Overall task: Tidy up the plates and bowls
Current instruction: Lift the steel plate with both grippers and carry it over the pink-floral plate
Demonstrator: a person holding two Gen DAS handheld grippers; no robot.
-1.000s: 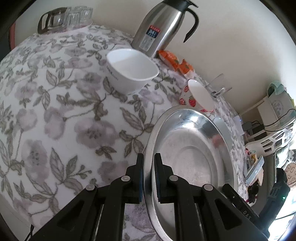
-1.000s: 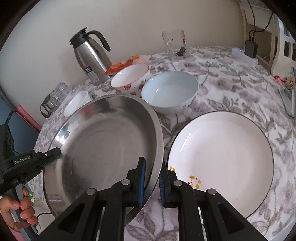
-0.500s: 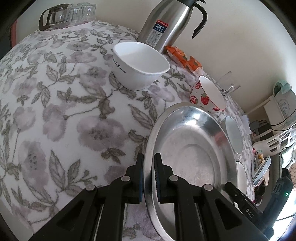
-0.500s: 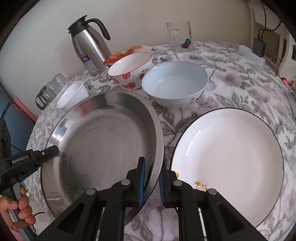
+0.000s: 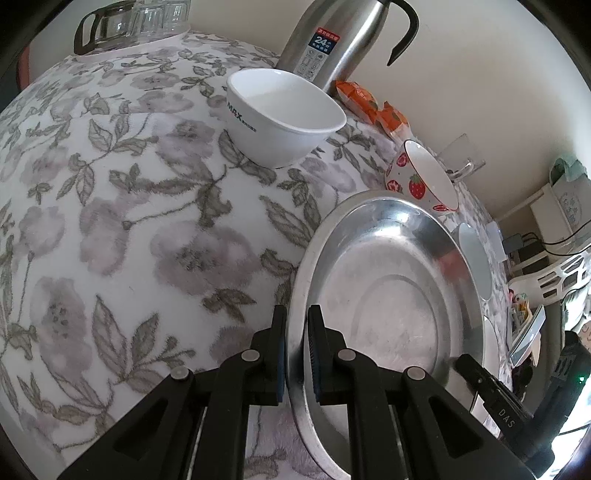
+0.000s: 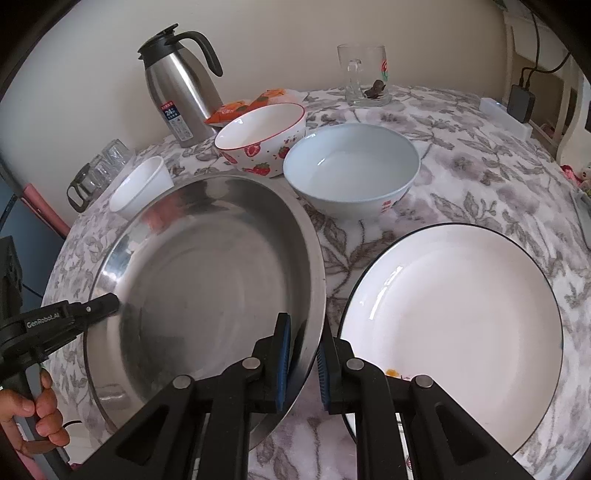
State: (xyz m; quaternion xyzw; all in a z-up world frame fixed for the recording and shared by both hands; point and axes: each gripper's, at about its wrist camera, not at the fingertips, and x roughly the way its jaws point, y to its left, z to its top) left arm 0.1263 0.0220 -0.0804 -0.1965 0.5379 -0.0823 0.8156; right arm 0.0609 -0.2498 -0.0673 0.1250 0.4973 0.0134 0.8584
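A steel plate point(image 6: 207, 266) sits low over the flower-patterned surface point(image 5: 110, 221), gripped at opposite edges by two tools. The left hand-held gripper point(image 5: 295, 350) is clamped tight on the rim nearest its own camera, one pad inside the plate and one outside; the right hand-held gripper point(image 6: 303, 362) is pinched the same way on the plate's other rim, its blue pads point(image 6: 283, 354) pressing the metal edge. In the right wrist view the left tool reaches in from the lower left, a person's hand point(image 6: 40, 410) wrapped around its handle. Just beside the steel plate, to its right in that view, lies a white plate with a thin dark rim point(image 6: 450, 325), a small orange speck near its front edge. Behind the two plates stand a pale blue bowl point(image 6: 351, 170) and a strawberry-patterned bowl point(image 6: 260, 136), close together; whether they touch cannot be told. A small white bowl with printed lettering point(image 5: 280, 114) stands farther left, apart from the steel plate. At the back of the surface, against the wall, are a steel thermos jug with a black handle point(image 6: 177, 85), orange snack packets point(image 6: 243, 105), a clear glass mug point(image 6: 365, 75) and a cluster of glasses by a glass pot point(image 5: 125, 26).
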